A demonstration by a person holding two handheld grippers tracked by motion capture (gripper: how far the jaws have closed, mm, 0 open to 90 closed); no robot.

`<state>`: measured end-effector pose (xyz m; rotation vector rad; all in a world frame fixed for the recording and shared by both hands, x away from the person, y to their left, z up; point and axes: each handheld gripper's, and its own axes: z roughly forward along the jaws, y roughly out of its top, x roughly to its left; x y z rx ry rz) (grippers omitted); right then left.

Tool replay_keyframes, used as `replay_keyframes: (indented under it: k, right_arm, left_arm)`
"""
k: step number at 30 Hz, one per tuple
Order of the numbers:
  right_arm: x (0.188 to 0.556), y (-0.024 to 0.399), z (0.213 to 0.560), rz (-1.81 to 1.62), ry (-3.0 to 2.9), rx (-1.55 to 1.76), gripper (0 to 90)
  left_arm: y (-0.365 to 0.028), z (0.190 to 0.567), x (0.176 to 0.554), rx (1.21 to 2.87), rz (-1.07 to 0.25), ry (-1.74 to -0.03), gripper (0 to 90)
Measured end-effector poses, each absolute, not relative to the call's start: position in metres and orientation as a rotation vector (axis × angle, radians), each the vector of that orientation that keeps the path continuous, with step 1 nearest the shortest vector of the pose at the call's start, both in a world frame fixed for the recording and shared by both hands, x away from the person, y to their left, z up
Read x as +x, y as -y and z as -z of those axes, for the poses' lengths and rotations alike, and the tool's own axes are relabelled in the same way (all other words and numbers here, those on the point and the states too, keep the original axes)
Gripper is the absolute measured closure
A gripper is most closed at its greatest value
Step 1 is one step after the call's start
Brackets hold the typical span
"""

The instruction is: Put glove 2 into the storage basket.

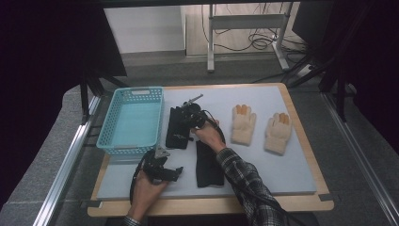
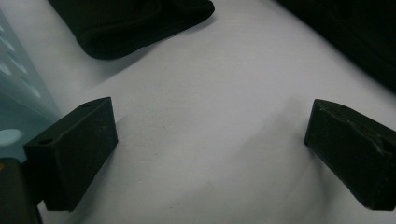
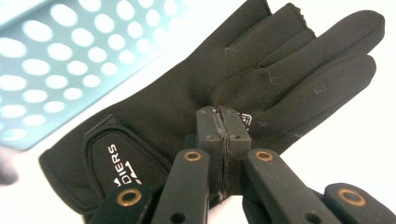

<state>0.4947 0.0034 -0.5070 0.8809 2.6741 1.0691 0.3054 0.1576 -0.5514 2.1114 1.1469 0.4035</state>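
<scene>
- Blue perforated basket (image 1: 132,120) sits on the table's (image 1: 282,169) left, just beside the black glove (image 1: 177,128); nothing lies between them.
- Second black glove (image 1: 208,165) lies nearer the person; two cream gloves (image 1: 243,123) lie well apart on the right.
- Black glove lies flat, fingers spread, white lettering on the cuff patch (image 3: 116,161).
- Right gripper (image 3: 223,122) sits over the glove's palm, jaws pressed together; whether fabric is pinched, cannot tell.
- Left gripper (image 2: 210,135) hovers low over bare table, jaws wide apart.
</scene>
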Motion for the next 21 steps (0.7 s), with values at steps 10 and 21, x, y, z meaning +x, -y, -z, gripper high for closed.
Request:
replay_keyframes:
  k: [10,21]
  right_arm:
    - [0.469,0.032,0.459,-1.202,-2.651,0.841,88.2]
    - [0.43,0.082,0.419,-1.276,-2.636,0.815,88.1]
  left_arm:
    - [-0.158,0.551,0.305,2.113,-0.406,-1.145,3.0]
    - [-0.158,0.551,0.306,2.115,-0.408,-1.144,3.0]
